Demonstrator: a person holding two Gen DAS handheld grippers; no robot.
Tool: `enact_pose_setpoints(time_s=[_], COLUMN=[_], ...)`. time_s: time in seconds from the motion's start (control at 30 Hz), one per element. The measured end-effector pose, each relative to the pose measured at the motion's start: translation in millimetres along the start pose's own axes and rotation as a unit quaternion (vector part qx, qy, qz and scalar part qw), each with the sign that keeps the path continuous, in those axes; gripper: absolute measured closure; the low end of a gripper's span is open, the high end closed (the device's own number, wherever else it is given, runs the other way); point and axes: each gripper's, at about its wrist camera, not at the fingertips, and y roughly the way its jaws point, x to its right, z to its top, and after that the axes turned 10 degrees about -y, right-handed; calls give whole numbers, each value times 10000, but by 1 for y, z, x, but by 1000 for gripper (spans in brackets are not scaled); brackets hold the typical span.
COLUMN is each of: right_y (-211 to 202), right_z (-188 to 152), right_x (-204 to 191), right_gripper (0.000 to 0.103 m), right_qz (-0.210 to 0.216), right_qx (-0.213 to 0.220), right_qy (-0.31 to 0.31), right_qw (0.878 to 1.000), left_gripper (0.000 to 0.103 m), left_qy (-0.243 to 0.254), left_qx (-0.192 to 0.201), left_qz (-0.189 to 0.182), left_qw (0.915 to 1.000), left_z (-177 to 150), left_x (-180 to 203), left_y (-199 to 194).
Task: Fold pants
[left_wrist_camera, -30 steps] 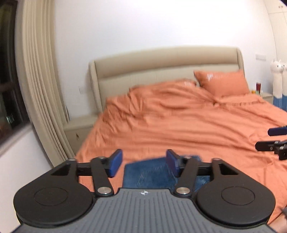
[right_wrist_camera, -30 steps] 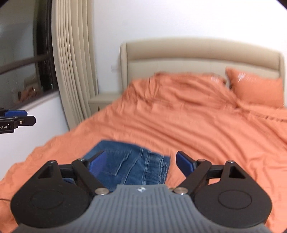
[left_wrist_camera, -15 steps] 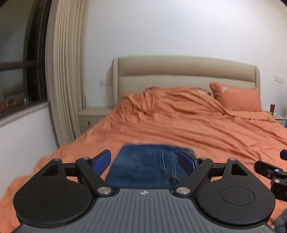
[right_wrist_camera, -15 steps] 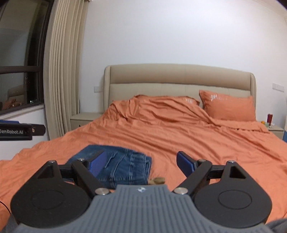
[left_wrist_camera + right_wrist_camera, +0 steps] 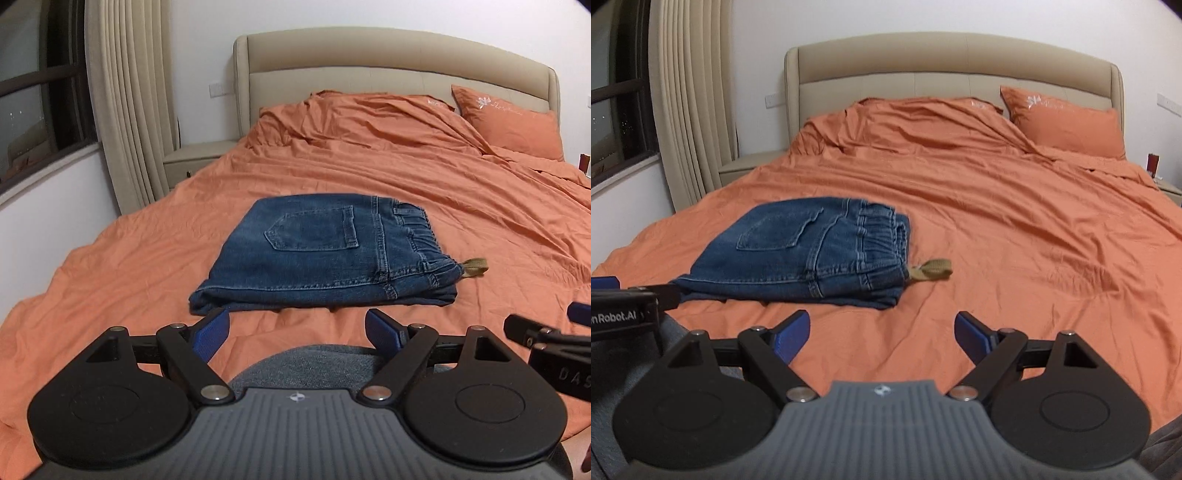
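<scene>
Blue denim pants lie folded into a compact rectangle on the orange bed, back pocket up, elastic waistband to the right; they also show in the right wrist view. An olive drawstring tab sticks out at the waistband corner. My left gripper is open and empty, held back from the near edge of the pants. My right gripper is open and empty, to the right of the pants and apart from them. Each gripper shows at the edge of the other's view.
The orange bedsheet is wrinkled, with a bunched duvet and an orange pillow by the beige headboard. A curtain, window and nightstand stand at the left. Grey clothing of the person is under the grippers.
Both grippers have drawn back from the pants and risen, so the whole folded pants now show in front. The left jaws widened from a narrower gap a second ago.
</scene>
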Motion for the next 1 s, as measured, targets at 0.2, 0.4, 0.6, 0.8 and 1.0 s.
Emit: enact_pose_setpoints(time_s=[0.2,0.4,0.6,0.8,1.0], right_y=[11,5,0,-5,-7], right_z=[-4,-5,-3,-1,0], right_x=[-4,-3,-1,-2,-1], right_gripper=[21,21,21,21,21], right_qz=[76,80,93,73,83], right_qx=[-289,-251,-186,-120,-110], right_qy=[11,18,31,15,7], right_qw=[9996,9997,9998,9999,9999], left_gripper=[6,6,6,6,6], left_qy=[-26,-24,-17,-20,-23], left_qx=[-142,-132,-125,-125,-127], left_qz=[-31,-34,-30,-33,-32], left_qw=[9999,9999,9999,9999,9999], left_z=[-1,-1,0,0,0], left_x=[-2,-1,-2,-2,-2], left_y=[7,5,4,4,4])
